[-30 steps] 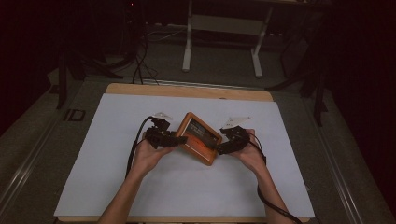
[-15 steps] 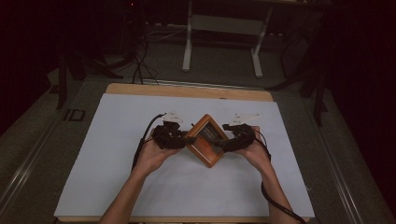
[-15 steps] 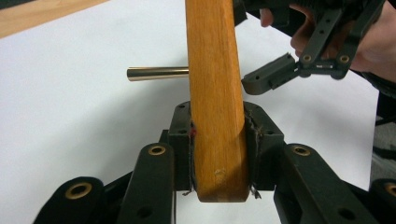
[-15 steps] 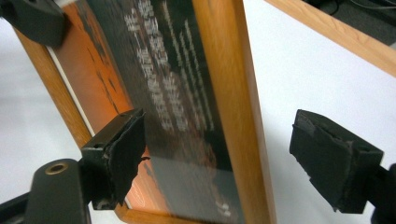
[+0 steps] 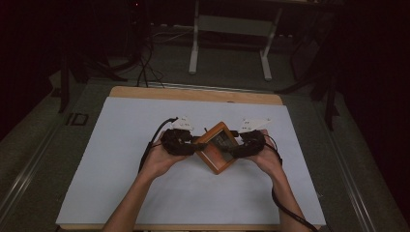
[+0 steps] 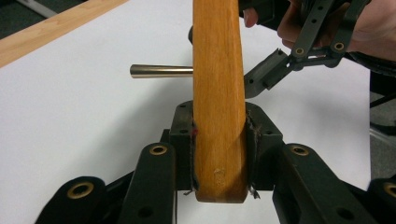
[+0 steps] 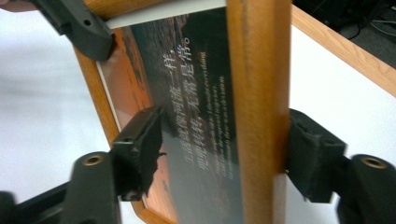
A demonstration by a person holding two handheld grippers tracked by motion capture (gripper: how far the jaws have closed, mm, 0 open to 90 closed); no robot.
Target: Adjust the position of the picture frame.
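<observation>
Dim floor and desk legs lie beyond our bench (image 5: 145, 193), whose white sheet is edged by bare wood at twelve o'clock.

Our left tool (image 6: 219, 154) is clenched on the wooden picture frame (image 5: 218, 147), its two pads pressed flat against either face of one frame rail, which rises straight up between the jaws in the left gripper view. A metal rod (image 6: 161, 71) juts from behind that rail toward nine o'clock; we take it for the frame's stand, though we cannot be sure.

Our right tool (image 7: 224, 154) also grips the frame: one jaw lies on the glass over a dark print with pale lettering, the other on the outer edge of the wood. In the high view the left tool (image 5: 180, 141) sits at the frame's nine o'clock and the right tool (image 5: 246, 143) at its three o'clock.

A second ago the frame lay closer to square with the bench edge; now it stands corner-up like a diamond at the bench's centre, between both hands. We judge that the frame is being turned in a shared hold, so neither grip should loosen or it could slip.
</observation>
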